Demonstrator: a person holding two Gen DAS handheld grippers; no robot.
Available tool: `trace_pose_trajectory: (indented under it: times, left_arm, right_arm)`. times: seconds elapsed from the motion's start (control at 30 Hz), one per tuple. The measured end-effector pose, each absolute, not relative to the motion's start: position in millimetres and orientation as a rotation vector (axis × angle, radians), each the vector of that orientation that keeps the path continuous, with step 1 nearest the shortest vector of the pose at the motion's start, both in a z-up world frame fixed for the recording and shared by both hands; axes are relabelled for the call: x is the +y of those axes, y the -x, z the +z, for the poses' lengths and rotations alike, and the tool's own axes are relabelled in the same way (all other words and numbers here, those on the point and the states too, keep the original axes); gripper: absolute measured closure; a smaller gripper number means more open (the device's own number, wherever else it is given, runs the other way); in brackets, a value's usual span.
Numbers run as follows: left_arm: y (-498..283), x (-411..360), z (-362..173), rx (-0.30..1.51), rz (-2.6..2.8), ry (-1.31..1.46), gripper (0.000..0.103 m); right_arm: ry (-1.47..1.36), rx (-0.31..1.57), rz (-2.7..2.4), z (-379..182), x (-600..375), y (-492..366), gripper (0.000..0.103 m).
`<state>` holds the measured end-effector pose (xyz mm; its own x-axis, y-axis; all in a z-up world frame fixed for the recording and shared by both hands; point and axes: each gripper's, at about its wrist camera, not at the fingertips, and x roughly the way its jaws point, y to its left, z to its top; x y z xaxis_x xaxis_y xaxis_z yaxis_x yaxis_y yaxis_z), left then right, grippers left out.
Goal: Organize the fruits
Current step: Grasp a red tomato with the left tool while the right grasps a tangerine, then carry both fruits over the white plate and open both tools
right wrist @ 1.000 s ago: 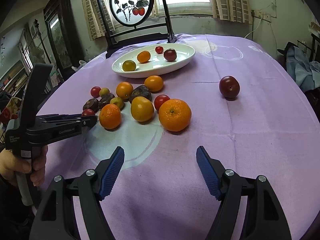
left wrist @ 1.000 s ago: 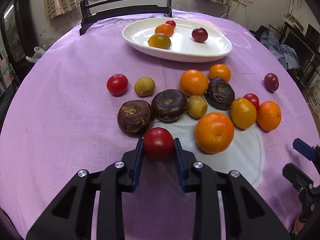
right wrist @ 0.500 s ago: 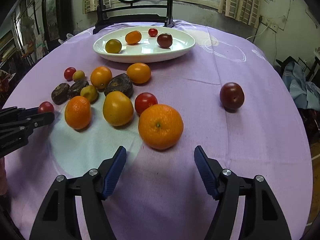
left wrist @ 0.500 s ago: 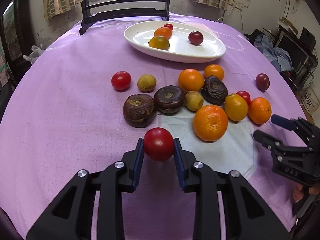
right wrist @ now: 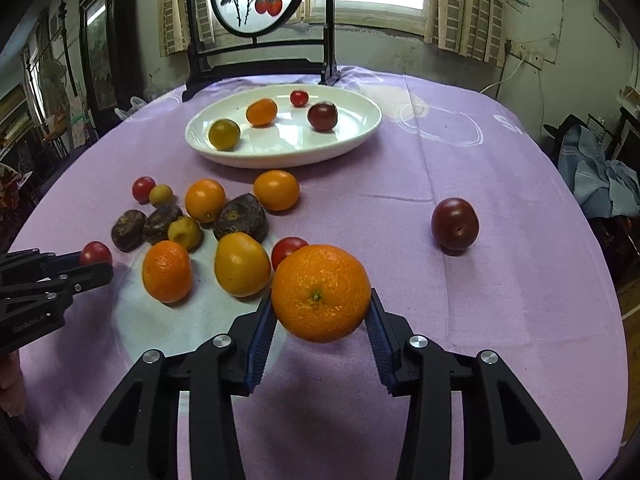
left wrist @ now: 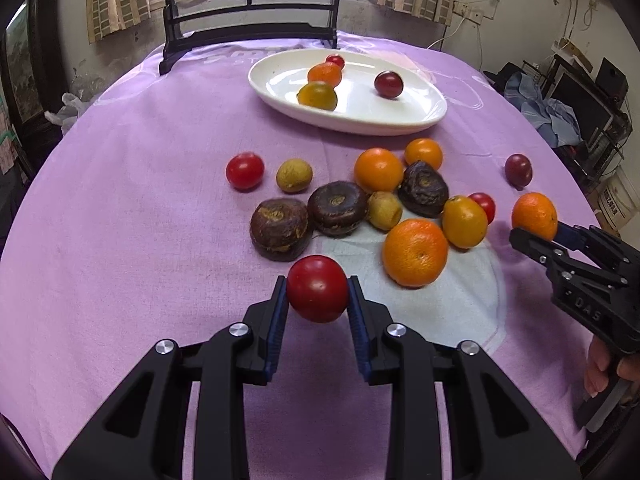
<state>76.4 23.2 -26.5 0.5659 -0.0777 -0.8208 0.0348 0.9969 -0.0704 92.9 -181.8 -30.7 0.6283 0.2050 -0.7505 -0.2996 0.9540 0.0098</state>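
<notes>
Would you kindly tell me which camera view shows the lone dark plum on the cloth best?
The right wrist view: the dark plum sits large and unobstructed, its dimple visible. The left wrist view shows the same plum only small, near the table's right edge.

My left wrist camera looks forward and steeply down along my fingers, close over the purple tablecloth [left wrist: 120,240]. My right wrist camera does likewise from the right. Both face the white plate [left wrist: 400,120] [right wrist: 360,136] and share the scattered fruit; each sees the other gripper.
</notes>
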Motion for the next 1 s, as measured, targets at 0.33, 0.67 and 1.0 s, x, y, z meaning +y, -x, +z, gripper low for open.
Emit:
trace_pose_trajectory:
  times: [0.33, 0.67, 1.0]
  left_arm:
    - [-116.1, 15.2, 37.1, 0.838, -0.105, 0.014, 0.074]
    - [-221.6, 33.3, 40.4, 0.795, 0.018, -0.008, 0.074]
    - [-291.5, 40.5, -8.4, 0.931, 0.037, 0.012, 0.074]
  right_arm:
    - [0.131, 0.652, 0.369, 32.5, -165.9, -90.7, 0.058]
    - [0.178, 0.679, 0.358, 23.2, -125.8, -176.1, 0.058]
    - [0.182, 0.842, 0.361, -21.7, -96.4, -239.3, 0.058]
